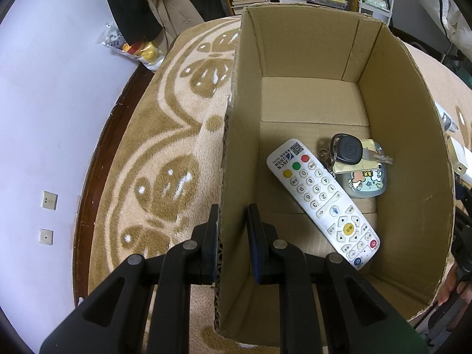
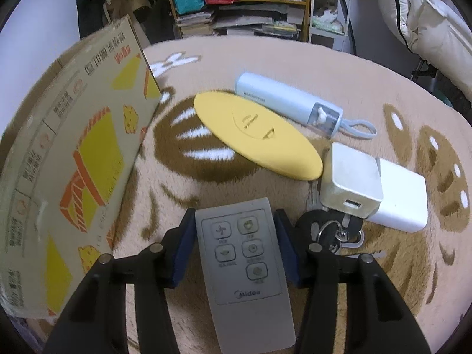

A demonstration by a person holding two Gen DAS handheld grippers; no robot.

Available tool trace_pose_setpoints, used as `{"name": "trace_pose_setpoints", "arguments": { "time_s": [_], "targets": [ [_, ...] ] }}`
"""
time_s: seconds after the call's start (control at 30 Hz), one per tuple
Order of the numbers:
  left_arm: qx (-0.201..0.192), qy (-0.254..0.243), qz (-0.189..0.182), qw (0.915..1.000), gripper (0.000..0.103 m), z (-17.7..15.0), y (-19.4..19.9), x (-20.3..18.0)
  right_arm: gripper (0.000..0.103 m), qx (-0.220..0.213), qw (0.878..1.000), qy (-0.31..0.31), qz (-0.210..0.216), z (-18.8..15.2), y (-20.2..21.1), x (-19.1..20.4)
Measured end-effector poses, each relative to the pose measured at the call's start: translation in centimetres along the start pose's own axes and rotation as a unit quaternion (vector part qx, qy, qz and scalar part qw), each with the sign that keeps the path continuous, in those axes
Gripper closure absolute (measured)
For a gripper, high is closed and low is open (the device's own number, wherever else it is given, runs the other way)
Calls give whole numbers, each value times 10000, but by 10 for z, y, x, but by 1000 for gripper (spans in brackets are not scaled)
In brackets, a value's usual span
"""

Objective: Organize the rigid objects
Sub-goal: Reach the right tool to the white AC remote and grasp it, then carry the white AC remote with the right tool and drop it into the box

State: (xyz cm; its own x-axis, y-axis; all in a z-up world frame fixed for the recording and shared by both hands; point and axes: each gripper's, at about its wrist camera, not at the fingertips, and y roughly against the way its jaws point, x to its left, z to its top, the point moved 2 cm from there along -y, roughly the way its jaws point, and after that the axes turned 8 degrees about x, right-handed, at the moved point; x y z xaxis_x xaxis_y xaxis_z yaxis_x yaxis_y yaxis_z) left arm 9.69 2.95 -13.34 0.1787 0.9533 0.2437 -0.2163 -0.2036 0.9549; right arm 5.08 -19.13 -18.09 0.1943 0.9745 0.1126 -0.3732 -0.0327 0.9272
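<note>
**Box wall pinched, grey remote between the fingers**

My left gripper [image 1: 231,236] straddles the near left wall of the open cardboard box [image 1: 407,135], one finger outside and one inside; the outer finger looks pressed to the cardboard, but I cannot tell whether the inner one touches, so its grip stays uncertain. Inside the box, nearest me, a white remote [image 1: 323,202] lies diagonally on the floor of the box. Just beyond its far end a black car key [image 1: 349,149] with its ring rests on top of a small cartoon-printed case [image 1: 365,181], near the right wall. The far half of the box floor holds only a loose cardboard flap.

My right gripper [image 2: 236,244] sits low over the patterned blanket [image 2: 295,59], and a grey Midea remote [image 2: 244,265] lies lengthwise between its blue-padded fingers [image 2: 184,250]; the pads flank the remote's edges, though I cannot tell if they are pressing it. Just right of the gripper lies a bunch of keys [image 2: 333,233], touching a white charger block [image 2: 374,185] beyond them. Farther on, a yellow oval case [image 2: 256,135] lies beside the charger, and behind it a pale blue cylinder [image 2: 289,103] with a loop strap. The box's printed outer wall stands at the left, well apart from these. Cluttered shelves [image 2: 250,14] rise past the blanket's far edge.
</note>
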Motion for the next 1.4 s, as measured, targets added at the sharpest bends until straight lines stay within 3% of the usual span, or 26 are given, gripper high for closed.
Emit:
{"name": "trace_pose_setpoints", "arguments": {
  "time_s": [0.27, 0.7, 1.1, 1.4],
  "targets": [
    [-1, -23, 14, 10000, 86, -1, -1, 1, 49, -376, 9993, -19, -27, 6, 23, 5],
    [-3, -53, 59, 10000, 86, -1, 0, -2, 51, -1076, 9935, 110, 366, 24, 77, 25],
    [-1, -69, 83, 9999, 86, -1, -1, -3, 52, -2094, 9748, 337, 694, 55, 151, 51],
    [3, -77, 93, 9999, 86, -1, -1, -3, 52, -2529, 9594, 655, 1065, 72, 193, 87]
  ]
}}
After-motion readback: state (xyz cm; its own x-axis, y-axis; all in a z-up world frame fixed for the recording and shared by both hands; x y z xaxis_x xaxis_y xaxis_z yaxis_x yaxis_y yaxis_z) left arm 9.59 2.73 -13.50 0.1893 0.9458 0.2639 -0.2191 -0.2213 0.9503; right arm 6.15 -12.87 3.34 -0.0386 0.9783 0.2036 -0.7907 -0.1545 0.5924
